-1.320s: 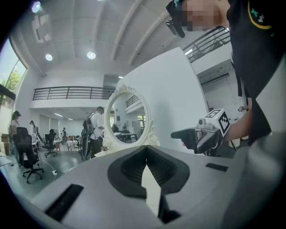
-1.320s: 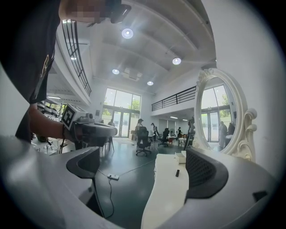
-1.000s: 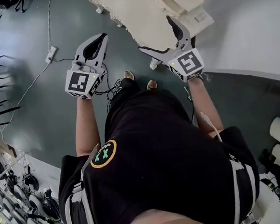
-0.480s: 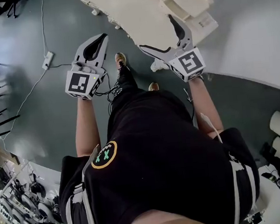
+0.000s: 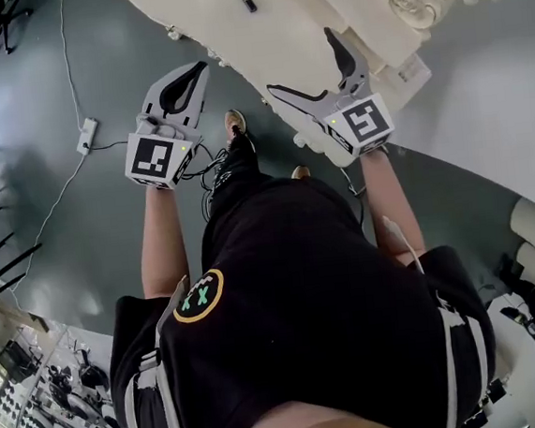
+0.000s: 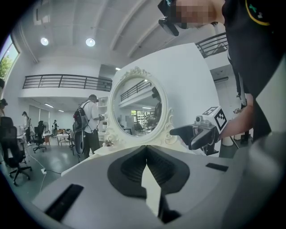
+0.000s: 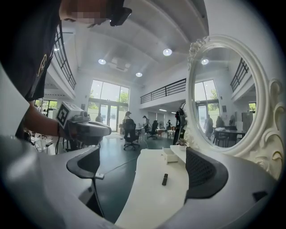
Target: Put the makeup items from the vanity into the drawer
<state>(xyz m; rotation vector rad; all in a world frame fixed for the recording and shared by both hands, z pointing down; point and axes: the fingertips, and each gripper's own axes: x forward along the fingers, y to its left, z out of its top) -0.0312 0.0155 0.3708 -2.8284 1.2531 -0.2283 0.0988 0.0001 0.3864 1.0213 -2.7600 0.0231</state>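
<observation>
Our left tool (image 5: 200, 69) has its jaws pressed together on nothing and hangs over the floor just off the edge of the table (image 5: 231, 28). Our right tool (image 5: 300, 62) is spread wide and empty above the table's near edge. The one makeup item we can see, a small dark stick (image 5: 247, 0), lies flat on the tabletop well ahead of both tools. It is slim and low, so we judge it could skid or roll off the edge if we close on it off-centre or scrape the jaws along the surface. A careless reach could also knock the mirror (image 7: 223, 98) beside the right tool. A small white box (image 7: 170, 154) beyond the stick may be the drawer; we cannot tell.
</observation>
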